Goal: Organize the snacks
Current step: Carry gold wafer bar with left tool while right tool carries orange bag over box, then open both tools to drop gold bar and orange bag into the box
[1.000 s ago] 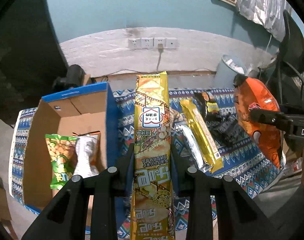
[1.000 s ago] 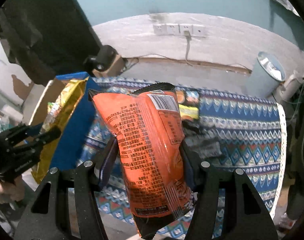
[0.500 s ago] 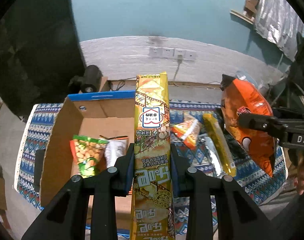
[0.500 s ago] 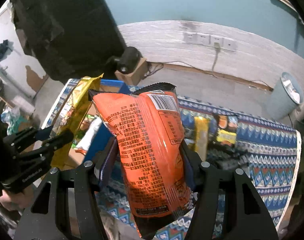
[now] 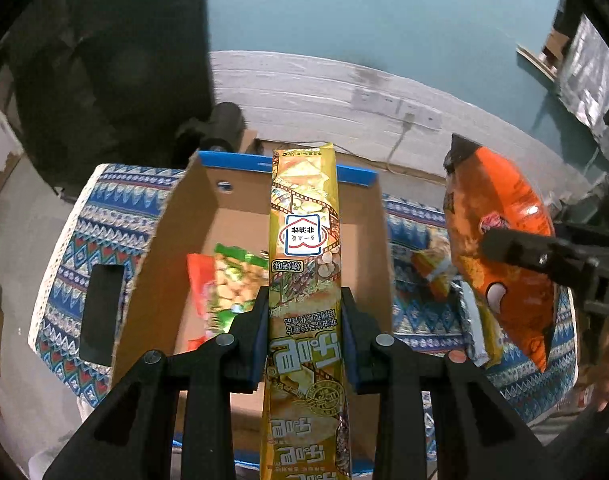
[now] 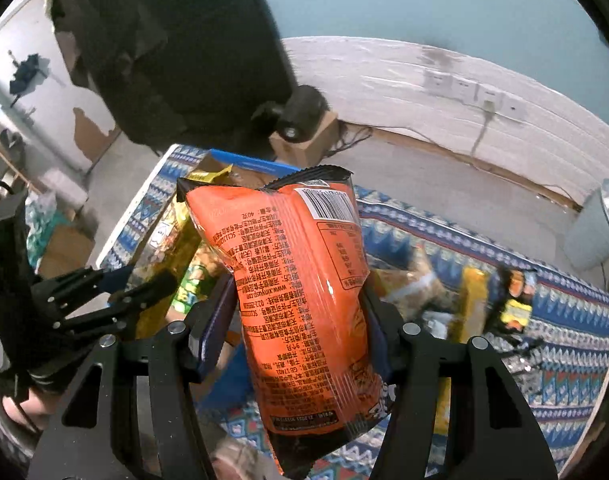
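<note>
Nearest in the left wrist view, the left gripper [image 5: 304, 328] has its two fingers clamped against the sides of one long yellow snack packet [image 5: 304, 280], which stands upright over an open cardboard box [image 5: 176, 248]. In the right wrist view, the right gripper [image 6: 300, 320] pinches one orange snack bag [image 6: 300, 300] between its fingers, printed back side facing the camera; the left view shows this bag held in the air to the right of the box. Inside the box lie two visible packets: one green bag [image 5: 232, 284] and one red packet [image 5: 196, 280] beside it. The box sits on a blue patterned cloth [image 5: 104, 216]. Farther right on the cloth, several more packets lie blurred; their count cannot be told. Behind stands a pale bin [image 6: 596, 228].
</note>
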`<action>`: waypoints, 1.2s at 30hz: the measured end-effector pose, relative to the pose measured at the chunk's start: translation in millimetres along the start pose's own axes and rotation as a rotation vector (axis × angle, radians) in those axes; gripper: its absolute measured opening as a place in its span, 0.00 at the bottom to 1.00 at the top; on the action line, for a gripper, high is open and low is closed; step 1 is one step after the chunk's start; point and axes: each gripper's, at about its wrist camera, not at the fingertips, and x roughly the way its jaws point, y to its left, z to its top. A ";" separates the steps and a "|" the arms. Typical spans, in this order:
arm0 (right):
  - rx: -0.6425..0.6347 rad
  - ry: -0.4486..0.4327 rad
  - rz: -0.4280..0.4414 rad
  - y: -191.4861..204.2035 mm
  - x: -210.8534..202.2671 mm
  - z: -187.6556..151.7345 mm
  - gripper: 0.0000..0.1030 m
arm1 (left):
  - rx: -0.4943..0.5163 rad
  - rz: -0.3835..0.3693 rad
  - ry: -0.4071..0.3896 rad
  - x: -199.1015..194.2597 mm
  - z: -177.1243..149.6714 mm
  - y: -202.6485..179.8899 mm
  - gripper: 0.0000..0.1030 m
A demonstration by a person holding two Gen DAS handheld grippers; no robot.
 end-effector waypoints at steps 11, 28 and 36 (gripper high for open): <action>-0.051 0.057 0.032 50.2 52.3 25.0 0.57 | -0.116 0.033 0.030 19.2 3.4 50.9 0.30; -0.020 0.072 0.081 61.9 82.2 34.0 0.64 | -0.223 0.070 0.062 32.8 -0.3 78.8 0.51; -0.035 0.061 0.033 53.8 70.7 26.5 0.70 | -0.164 0.063 0.055 28.4 1.9 57.7 0.58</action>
